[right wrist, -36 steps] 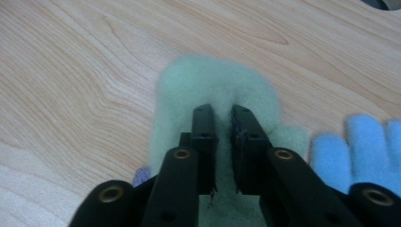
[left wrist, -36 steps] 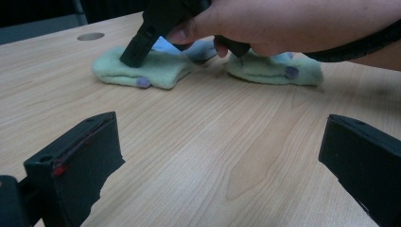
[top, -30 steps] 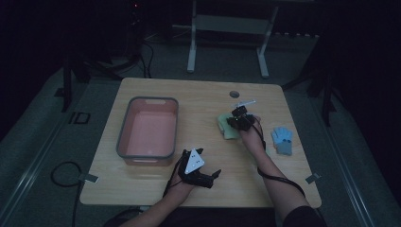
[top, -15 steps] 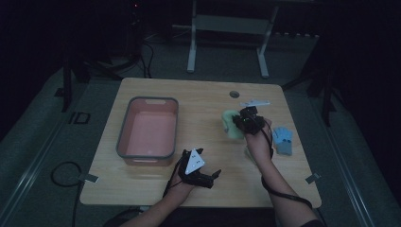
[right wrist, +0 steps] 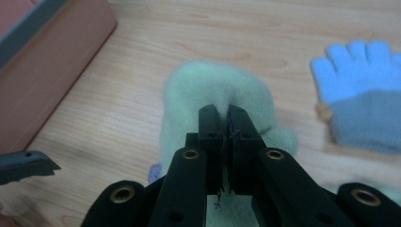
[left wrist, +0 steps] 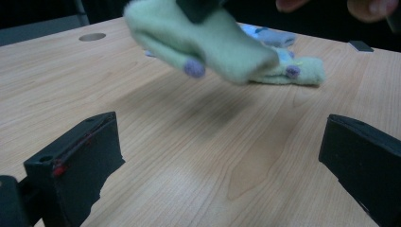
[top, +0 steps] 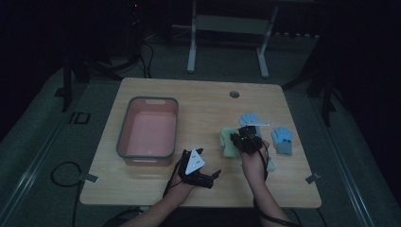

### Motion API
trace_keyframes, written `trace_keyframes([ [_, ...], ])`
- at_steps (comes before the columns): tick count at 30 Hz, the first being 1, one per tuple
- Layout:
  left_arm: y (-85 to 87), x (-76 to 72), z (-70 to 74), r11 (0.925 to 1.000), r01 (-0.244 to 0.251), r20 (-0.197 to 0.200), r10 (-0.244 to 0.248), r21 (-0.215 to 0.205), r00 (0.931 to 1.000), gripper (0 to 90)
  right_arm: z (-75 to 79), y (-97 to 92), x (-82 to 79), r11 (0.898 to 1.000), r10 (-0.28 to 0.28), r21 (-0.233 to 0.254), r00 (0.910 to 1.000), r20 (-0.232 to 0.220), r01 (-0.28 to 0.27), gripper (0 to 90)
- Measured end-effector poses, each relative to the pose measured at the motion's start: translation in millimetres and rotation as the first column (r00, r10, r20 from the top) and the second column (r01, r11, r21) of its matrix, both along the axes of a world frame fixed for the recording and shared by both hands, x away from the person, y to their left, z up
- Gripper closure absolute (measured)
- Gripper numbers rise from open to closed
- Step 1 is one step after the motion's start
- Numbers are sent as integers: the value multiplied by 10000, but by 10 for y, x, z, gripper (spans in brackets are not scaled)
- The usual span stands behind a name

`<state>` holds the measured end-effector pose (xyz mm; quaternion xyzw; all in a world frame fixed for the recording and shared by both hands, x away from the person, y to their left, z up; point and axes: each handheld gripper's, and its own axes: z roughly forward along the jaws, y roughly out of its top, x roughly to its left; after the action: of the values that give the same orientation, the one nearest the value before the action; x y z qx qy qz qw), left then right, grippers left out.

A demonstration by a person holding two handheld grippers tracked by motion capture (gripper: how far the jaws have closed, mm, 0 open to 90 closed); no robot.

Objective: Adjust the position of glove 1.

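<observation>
You're working in a dim lab or studio. The wooden desk point(top: 198, 101) stands alone on grey carpet, cables point(top: 61, 175) trail beside it, and a metal stand point(top: 227, 42) rises behind it.

You have a pale green fleece glove point(right wrist: 215, 90) with purple fingertips pinched in your right hand-held gripper point(right wrist: 226, 124), hanging limp just above the desk point(top: 203, 106), right of the pink tub and beside its flat-lying mate point(left wrist: 302, 71).

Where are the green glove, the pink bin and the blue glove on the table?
green glove point(right wrist: 189, 90), right gripper view, upper fabric above the jaws
pink bin point(top: 122, 138), high view, left rim
blue glove point(top: 283, 137), high view, palm
</observation>
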<state>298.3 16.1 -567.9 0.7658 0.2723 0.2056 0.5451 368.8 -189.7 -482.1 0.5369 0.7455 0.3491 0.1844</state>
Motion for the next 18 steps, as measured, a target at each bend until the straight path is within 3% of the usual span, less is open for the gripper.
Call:
trace_keyframes([
  [7, -1, 0, 0, 10000, 11, -28, -11, -23, 10000, 3, -212, 14, -29, 9995, -312, -118, 9990, -316, 309, 856],
  [13, 0, 3, 0, 10000, 11, -45, -11, -33, 10000, 2, -459, 17, 40, 9978, -511, -467, 9965, -665, 480, 850],
  [16, -2, 3, -1, 10000, 15, -47, -15, -31, 10000, 3, -573, 25, 67, 9974, -504, -567, 9949, -874, 456, 805],
  [18, -2, 3, -1, 10000, 21, -46, -21, -29, 10000, 2, -618, 25, 73, 9976, -496, -523, 9957, -778, 456, 789],
])
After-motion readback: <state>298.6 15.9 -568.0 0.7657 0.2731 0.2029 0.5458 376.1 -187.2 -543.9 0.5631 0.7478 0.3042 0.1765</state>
